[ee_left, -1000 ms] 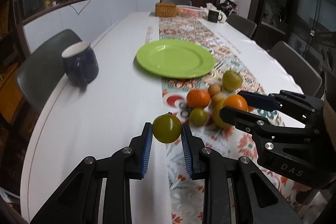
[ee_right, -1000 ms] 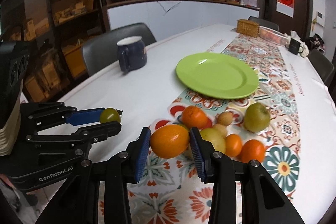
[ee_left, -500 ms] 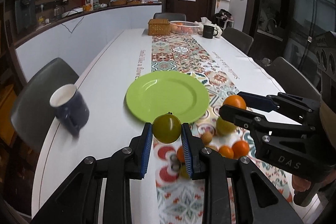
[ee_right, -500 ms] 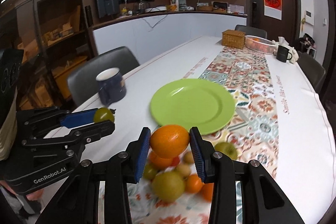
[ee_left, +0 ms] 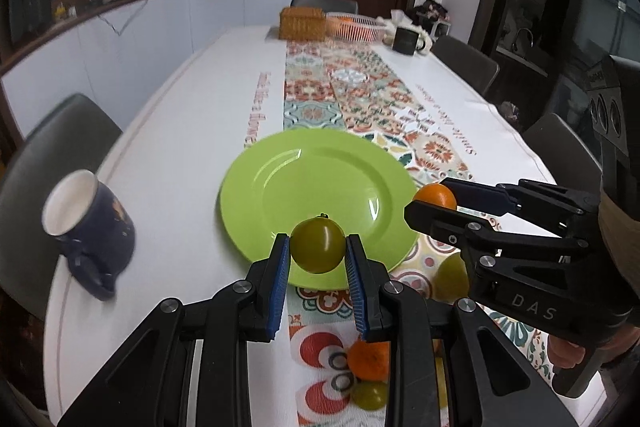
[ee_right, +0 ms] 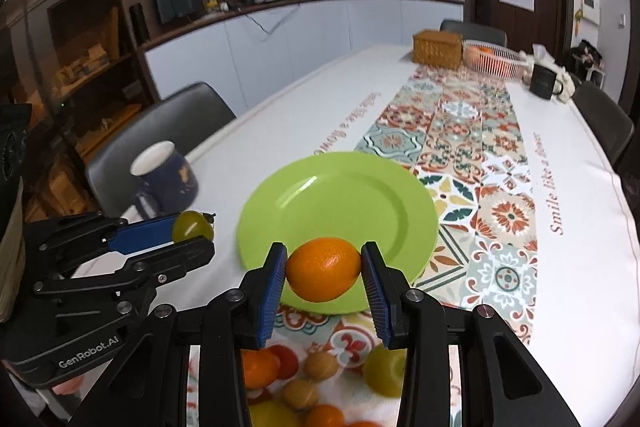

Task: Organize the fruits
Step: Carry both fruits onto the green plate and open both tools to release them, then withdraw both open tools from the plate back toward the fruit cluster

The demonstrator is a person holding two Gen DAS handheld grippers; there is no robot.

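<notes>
My left gripper [ee_left: 317,253] is shut on a small green fruit [ee_left: 318,245] and holds it above the near rim of the empty green plate [ee_left: 316,183]. My right gripper [ee_right: 323,273] is shut on an orange [ee_right: 323,274], held above the plate's near edge [ee_right: 340,199]. The left gripper with its green fruit [ee_right: 191,225] shows at the left of the right wrist view. The right gripper's orange [ee_left: 435,195] shows at the plate's right rim in the left wrist view. Several loose fruits [ee_right: 312,379] lie on the patterned runner below the grippers.
A dark blue mug [ee_left: 90,227] stands left of the plate on the white table [ee_left: 192,131]. At the far end are a wicker box [ee_left: 302,23], a white basket [ee_left: 352,26] and a black mug [ee_left: 405,39]. Chairs line both sides.
Both grippers have lifted their fruits off the runner and carried them forward, from over the fruit pile to above the near edge of the green plate.
</notes>
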